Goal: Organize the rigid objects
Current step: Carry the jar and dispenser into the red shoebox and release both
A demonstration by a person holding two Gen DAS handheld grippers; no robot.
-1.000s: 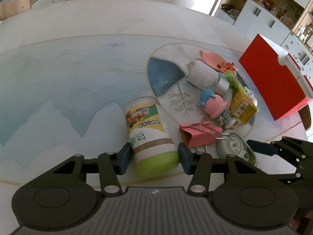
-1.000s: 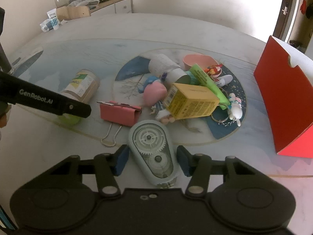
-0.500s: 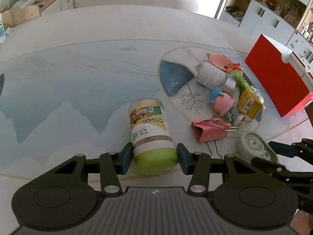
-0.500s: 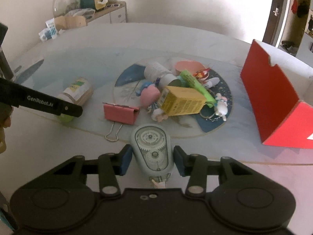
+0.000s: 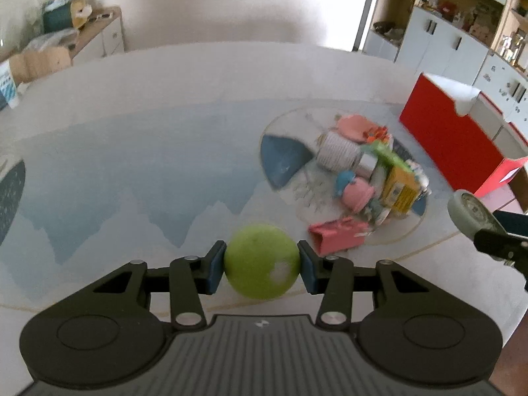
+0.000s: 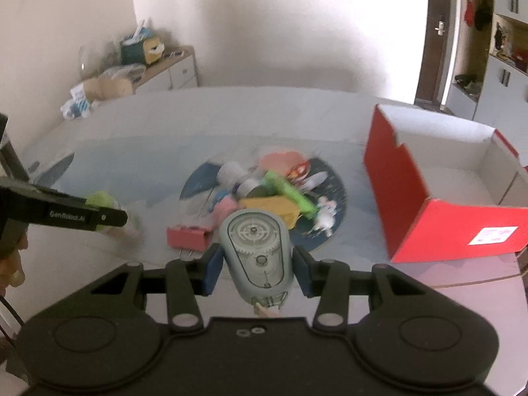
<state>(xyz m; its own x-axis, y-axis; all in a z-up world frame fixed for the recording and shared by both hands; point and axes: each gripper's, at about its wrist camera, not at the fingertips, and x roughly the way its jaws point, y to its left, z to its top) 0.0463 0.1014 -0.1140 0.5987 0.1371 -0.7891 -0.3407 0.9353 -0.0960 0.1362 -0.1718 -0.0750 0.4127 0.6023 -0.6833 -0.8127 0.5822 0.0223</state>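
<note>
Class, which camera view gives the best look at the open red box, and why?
The right wrist view: the red box shows its outer wall, open top and pale inside. The left wrist view catches the same box at the right edge, mostly its red side and a strip of rim, with the inside barely seen.

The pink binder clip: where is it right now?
The pink binder clip lies on the table at the near edge of the toy pile, between the two raised grippers, left of the red box.

Pale wall [image 6: 264, 33]; white cabinets [image 5: 439, 43]; cluttered low sideboard [image 6: 171, 66], perhaps wood-topped; bright doorway [image 5: 366, 6].
</note>
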